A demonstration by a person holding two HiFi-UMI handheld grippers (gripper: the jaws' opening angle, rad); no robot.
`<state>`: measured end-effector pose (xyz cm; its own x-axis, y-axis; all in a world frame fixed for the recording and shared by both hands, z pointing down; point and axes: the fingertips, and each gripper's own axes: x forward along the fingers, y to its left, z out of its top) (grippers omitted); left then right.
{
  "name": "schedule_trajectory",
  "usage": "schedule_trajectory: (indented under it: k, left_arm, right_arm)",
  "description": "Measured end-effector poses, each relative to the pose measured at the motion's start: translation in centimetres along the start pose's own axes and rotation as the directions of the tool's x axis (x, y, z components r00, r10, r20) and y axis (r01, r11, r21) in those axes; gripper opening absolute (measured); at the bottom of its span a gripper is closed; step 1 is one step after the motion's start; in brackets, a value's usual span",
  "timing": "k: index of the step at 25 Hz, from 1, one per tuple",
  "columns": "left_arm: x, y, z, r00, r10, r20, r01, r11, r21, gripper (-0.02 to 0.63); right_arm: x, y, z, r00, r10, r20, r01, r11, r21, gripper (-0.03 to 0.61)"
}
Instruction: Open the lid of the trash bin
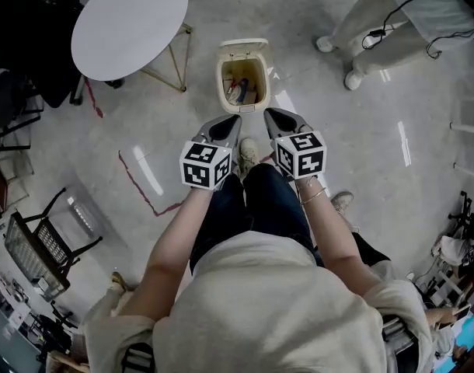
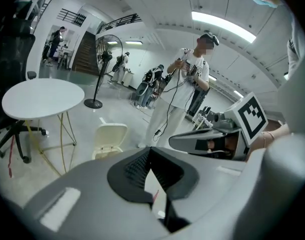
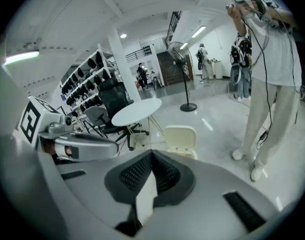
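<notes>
Two grey hand-held grippers were held level with each other above the person's legs, pointing toward the far side of the room. The left gripper had its jaws closed. Its dark ribbed pads met at the tips with nothing between them. The right gripper was likewise closed and empty, tips touching. Neither gripper was in contact with the bin.

The cream plastic trash bin stood on the grey polished floor, just beyond the gripper tips and in line with the gap between them. Its hinged lid stood raised at the far edge, leaving the opening exposed. Mixed refuse, partly red and blue, lay inside.

A round white table on thin gold-coloured legs stood to the left of the bin, with a black office chair further left. A second person in light clothing stood well to the right, with black cables hanging from the hands.
</notes>
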<state>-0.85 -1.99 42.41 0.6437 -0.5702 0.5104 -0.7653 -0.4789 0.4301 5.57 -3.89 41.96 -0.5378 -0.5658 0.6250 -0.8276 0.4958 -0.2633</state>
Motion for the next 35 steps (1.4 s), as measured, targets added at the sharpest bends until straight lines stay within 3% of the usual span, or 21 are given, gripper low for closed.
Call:
schedule_trajectory:
  k: [11, 24, 35]
  left_arm:
    - [-2.6, -2.2, 7.2, 0.993, -0.001, 0.116, -0.008, 0.997, 0.08, 0.008]
    - [-4.6, -2.4, 11.2, 0.983, 0.009, 0.182, -0.039, 0.987, 0.159, 0.009]
    - [-4.3, -2.9, 10.4, 0.985, 0.019, 0.169, -0.047, 0.986, 0.162, 0.008]
  right_arm:
    - [-3.6, 2.5, 8.5, 0.99, 0.05, 0.132, -0.03, 0.989, -0.147, 0.008]
    - [-6.1, 5.3, 11.5, 0.973, 0.086, 0.216, -0.041, 0.978, -0.206, 0.008]
    - [-6.5, 5.8, 12.0, 0.967, 0.097, 0.235, -0.048, 0.977, -0.206, 0.006]
